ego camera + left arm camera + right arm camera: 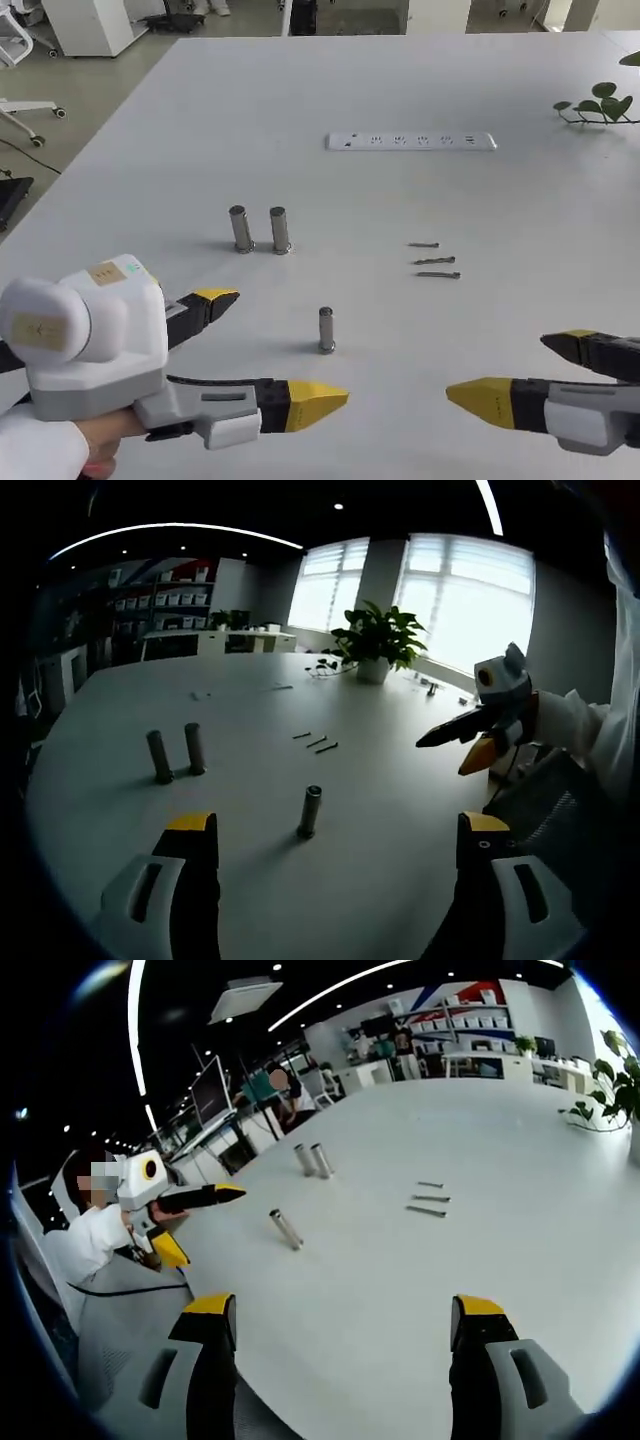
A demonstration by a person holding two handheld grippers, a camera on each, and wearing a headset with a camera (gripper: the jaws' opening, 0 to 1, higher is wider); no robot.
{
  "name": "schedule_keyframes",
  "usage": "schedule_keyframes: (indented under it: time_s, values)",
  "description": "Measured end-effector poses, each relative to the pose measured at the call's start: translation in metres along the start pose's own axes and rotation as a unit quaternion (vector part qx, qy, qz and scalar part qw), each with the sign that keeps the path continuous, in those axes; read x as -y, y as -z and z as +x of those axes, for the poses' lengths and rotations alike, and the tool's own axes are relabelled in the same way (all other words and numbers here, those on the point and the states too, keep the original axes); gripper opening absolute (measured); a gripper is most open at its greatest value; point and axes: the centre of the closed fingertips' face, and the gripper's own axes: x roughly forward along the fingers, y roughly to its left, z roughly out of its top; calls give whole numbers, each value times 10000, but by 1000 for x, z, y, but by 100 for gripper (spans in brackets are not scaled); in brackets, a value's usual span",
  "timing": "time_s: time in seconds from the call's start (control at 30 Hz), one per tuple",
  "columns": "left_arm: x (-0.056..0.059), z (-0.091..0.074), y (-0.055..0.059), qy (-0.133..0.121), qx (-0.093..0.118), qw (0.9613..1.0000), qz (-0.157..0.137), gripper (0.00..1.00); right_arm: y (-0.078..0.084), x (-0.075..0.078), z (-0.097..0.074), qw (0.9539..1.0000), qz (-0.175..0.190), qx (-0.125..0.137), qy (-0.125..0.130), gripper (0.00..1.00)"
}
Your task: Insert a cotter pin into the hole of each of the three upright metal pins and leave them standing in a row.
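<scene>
Three upright metal pins stand on the white table: two side by side [240,229] [280,230] and a third [326,329] alone, nearer to me. Three small cotter pins [436,260] lie in a stack to their right. My left gripper [270,345] hovers open at the lower left, short of the lone pin [310,811]. At the lower right my right gripper [520,372] is open too, with nothing between its yellow-tipped fingers. From the right gripper view the lone pin [286,1229] and cotter pins [427,1198] lie ahead.
A white power strip [411,141] lies further back on the table. A leafy plant sprig [598,105] reaches in at the far right. Office chairs and cabinets stand beyond the table's left edge.
</scene>
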Motion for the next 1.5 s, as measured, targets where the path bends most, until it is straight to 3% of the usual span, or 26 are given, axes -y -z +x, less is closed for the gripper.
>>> schedule_keyframes:
  time_s: [0.17, 0.27, 0.5, 0.6, 0.7, 0.87, 1.0, 1.13, 1.23, 1.3, 1.37, 1.47, 1.5]
  values:
    - [1, 2, 7, -34, -180, 9998, 123, 99, -8, 7, 2, 9999, -108, -12, -27, 86]
    - [1, 2, 4, -30, -88, 10000, -6, 99, -17, 8, 5, 9998, -187, 13, -76, 86]
    - [2, 2, 5, 9, -146, 9999, 13, 99, -55, 14, 7, 9979, -614, 190, -120, 86]
    - [3, 2, 6, 27, -148, 9999, -15, 99, -72, 19, 8, 9954, -932, 192, -112, 86]
    - [4, 2, 9, 46, -187, 9998, -53, 99, -85, 25, 11, 9904, -1377, -6, -112, 85]
    - [1, 1, 11, 36, -181, 9997, -139, 99, -105, 35, 21, 9859, -1660, 4, -186, 80]
    - [0, -1, 9, 19, -202, 9997, -103, 99, -113, 43, 36, 9779, -2056, -212, -308, 72]
    - [-3, -3, 9, 1, -241, 9997, -68, 99, -114, 54, 60, 9649, -2495, -700, -419, 63]
    - [-4, -5, 8, -32, -277, 9996, -20, 99, -118, 60, 75, 9617, -2577, -802, -479, 52]
    - [-2, -7, 6, -43, -259, 9997, -18, 99, -126, 71, 86, 9553, -2841, -758, -322, 42]
    - [0, -9, 4, -51, -240, 9997, 12, 99, -125, 82, 95, 9537, -2852, -918, -273, 34]
    - [0, -14, 1, -82, -194, 9998, 11, 99, -121, 89, 106, 9490, -2950, -1061, -337, 31]
    - [0, -15, 1, -90, -183, 9998, 9, 99, -115, 94, 110, 9460, -2956, -1270, -399, 30]
